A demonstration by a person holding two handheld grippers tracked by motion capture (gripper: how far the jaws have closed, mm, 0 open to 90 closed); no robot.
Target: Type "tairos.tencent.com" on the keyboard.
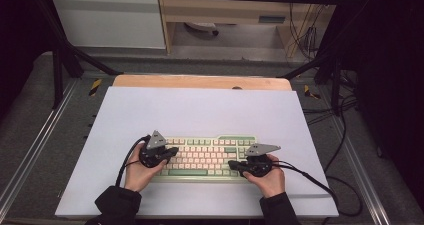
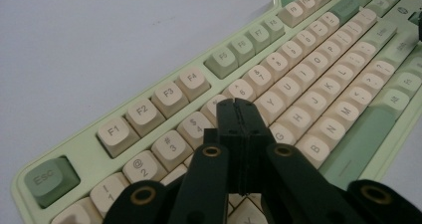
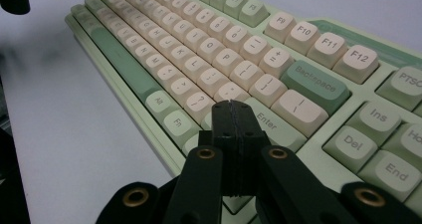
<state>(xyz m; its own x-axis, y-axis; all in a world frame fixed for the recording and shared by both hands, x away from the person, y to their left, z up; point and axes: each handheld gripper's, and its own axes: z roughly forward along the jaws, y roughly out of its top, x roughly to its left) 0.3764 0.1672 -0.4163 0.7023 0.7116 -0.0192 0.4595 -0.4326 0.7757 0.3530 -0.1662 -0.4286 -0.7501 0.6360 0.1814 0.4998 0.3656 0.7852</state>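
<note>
Keyboard (image 1: 207, 157), pale green with cream keys, lies on the white sheet (image 1: 200, 110) near the front edge of the table, between our two hands. We hold the left gripper (image 2: 238, 103) over the number row at its left end, jaws pressed together, nothing gripped. The right gripper (image 3: 233, 104) sits above the Enter key (image 3: 271, 127) at the right end, jaws likewise closed and empty.
</note>
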